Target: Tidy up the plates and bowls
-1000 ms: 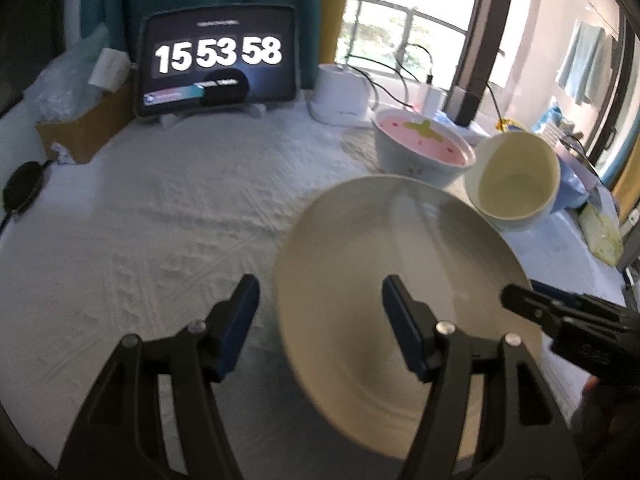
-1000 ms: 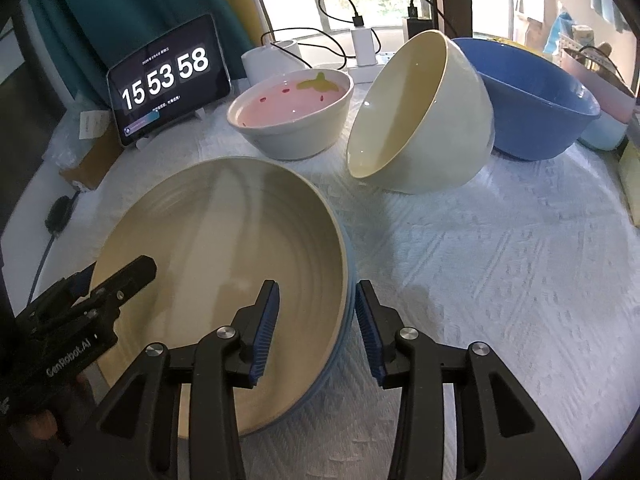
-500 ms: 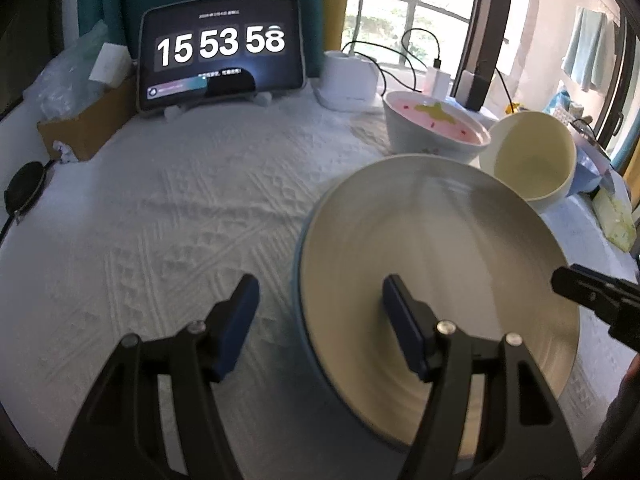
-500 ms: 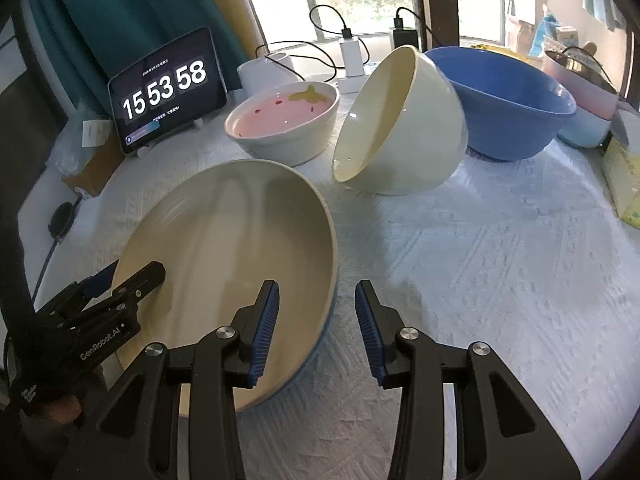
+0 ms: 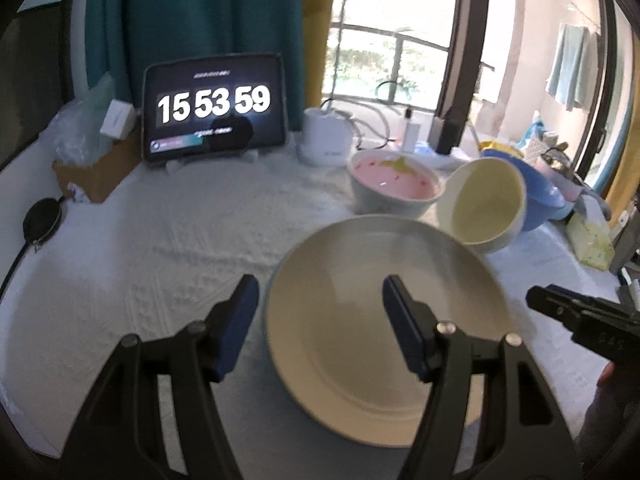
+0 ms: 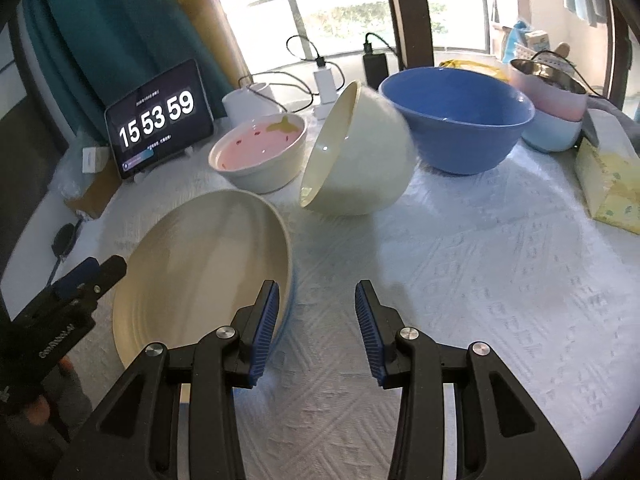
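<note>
Left tool (image 5: 318, 316) apart, straddling the near-left rim of the wide cream ceramic plate (image 5: 384, 344) mid-worktop, untouched; clamping askew risks tipping.

Right tool (image 6: 316, 320) apart, empty, beside the plate's (image 6: 200, 276) right rim; tilted cream bowl (image 6: 360, 160) behind could roll if nudged.

Glossy ceramic plate (image 6: 208, 264); rough textured cloth tablecloth (image 6: 480, 280)

Wide cream ceramic plate (image 6: 200, 264) flat on cloth. Pink-lined white bowl (image 6: 260, 152) upright behind it. Cream bowl (image 6: 360, 160) tipped sideways, leaning on upright blue bowl (image 6: 460, 120).
</note>
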The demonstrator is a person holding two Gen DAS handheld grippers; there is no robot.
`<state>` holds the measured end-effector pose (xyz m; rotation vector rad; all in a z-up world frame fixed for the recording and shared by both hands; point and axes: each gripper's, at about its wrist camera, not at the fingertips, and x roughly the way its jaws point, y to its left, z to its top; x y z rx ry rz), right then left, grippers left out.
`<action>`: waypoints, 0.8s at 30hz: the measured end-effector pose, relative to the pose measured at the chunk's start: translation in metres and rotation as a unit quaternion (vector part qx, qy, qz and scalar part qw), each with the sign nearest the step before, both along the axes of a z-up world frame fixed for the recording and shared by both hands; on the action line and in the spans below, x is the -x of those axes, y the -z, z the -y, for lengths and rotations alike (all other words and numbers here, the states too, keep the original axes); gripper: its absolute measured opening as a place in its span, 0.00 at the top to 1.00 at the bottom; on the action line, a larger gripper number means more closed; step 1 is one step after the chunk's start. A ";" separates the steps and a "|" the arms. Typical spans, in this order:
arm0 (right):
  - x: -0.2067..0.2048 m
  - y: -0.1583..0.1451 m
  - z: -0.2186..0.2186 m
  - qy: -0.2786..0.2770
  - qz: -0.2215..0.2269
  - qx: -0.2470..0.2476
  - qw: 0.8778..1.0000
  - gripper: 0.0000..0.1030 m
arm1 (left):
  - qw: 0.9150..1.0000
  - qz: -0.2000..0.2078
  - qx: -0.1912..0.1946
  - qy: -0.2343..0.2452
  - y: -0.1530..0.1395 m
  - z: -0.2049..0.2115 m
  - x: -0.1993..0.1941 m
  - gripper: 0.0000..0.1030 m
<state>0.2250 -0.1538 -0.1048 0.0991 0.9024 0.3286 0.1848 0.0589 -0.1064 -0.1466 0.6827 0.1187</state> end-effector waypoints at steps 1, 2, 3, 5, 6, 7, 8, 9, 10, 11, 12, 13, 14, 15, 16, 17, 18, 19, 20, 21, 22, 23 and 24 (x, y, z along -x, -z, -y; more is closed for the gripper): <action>0.002 -0.001 0.004 0.003 0.002 -0.002 1.000 0.59 | 1.000 0.001 0.000 0.003 -0.002 0.003 0.000 0.36; 0.002 -0.001 0.007 0.004 0.003 -0.003 1.000 0.59 | 1.000 0.003 0.001 0.008 -0.004 0.008 0.000 0.36; 0.003 -0.002 0.010 0.005 0.004 -0.004 1.000 0.59 | 1.000 0.004 0.002 0.013 -0.006 0.012 -0.001 0.36; 0.005 -0.003 0.018 0.010 0.007 -0.006 1.000 0.59 | 1.000 0.004 0.002 0.023 -0.009 0.021 -0.002 0.36; 0.006 -0.004 0.021 0.012 0.008 -0.008 1.000 0.59 | 1.000 0.005 0.002 0.028 -0.011 0.026 -0.002 0.36; 0.006 -0.005 0.025 0.015 0.010 -0.009 1.000 0.59 | 0.999 0.006 0.003 0.035 -0.013 0.031 -0.002 0.36; 0.007 -0.006 0.030 0.018 0.012 -0.010 1.000 0.59 | 0.999 0.006 0.004 0.039 -0.013 0.035 -0.003 0.36; 0.008 -0.007 0.035 0.021 0.013 -0.012 1.000 0.59 | 0.999 0.006 0.007 0.047 -0.015 0.041 -0.004 0.36; 0.009 -0.008 0.040 0.023 0.014 -0.013 1.000 0.59 | 0.999 0.006 0.008 0.052 -0.015 0.044 -0.005 0.36; 0.010 -0.008 0.044 0.025 0.015 -0.014 0.999 0.59 | 0.998 0.005 0.012 0.060 -0.016 0.050 -0.005 0.36; 0.011 -0.009 0.049 0.029 0.017 -0.016 0.999 0.59 | 0.998 0.004 0.016 0.065 -0.017 0.054 -0.006 0.36; 0.012 -0.010 0.053 0.032 0.017 -0.017 0.999 0.59 | 0.997 0.003 0.018 0.070 -0.017 0.060 -0.007 0.36; 0.012 -0.010 0.057 0.034 0.018 -0.018 0.999 0.59 | 0.997 0.002 0.019 0.073 -0.018 0.064 -0.007 0.36; 0.013 -0.010 0.061 0.037 0.018 -0.019 0.999 0.59 | 0.997 0.002 0.019 0.076 -0.019 0.068 -0.008 0.36; 0.013 -0.011 0.067 0.040 0.019 -0.020 0.999 0.59 | 0.997 0.003 0.019 0.080 -0.019 0.073 -0.008 0.36; 0.014 -0.011 0.071 0.042 0.020 -0.020 0.999 0.59 | 0.996 0.003 0.019 0.085 -0.020 0.077 -0.009 0.36; 0.015 -0.011 0.076 0.044 0.021 -0.021 0.999 0.59 | 0.996 0.002 0.019 0.092 -0.021 0.083 -0.010 0.36; 0.015 -0.011 0.078 0.046 0.022 -0.022 0.998 0.59 | 0.995 0.002 0.018 0.095 -0.022 0.087 -0.010 0.36; 0.016 -0.011 0.083 0.049 0.023 -0.023 0.998 0.59 | 0.995 0.002 0.018 0.099 -0.022 0.091 -0.011 0.36; 0.016 -0.011 0.086 0.051 0.024 -0.023 0.998 0.59 | 0.994 0.003 0.018 0.105 -0.023 0.097 -0.011 0.36; 0.017 -0.011 0.090 0.053 0.025 -0.024 0.998 0.59 | 0.994 0.003 0.018 0.109 -0.024 0.101 -0.012 0.36; 0.017 -0.011 0.095 0.056 0.027 -0.025 0.998 0.59 | 0.993 0.003 0.018 0.112 -0.024 0.104 -0.012 0.36; 0.018 -0.011 0.097 0.058 0.027 -0.025 0.998 0.59 | 0.993 0.002 0.018 0.117 -0.024 0.110 -0.013 0.36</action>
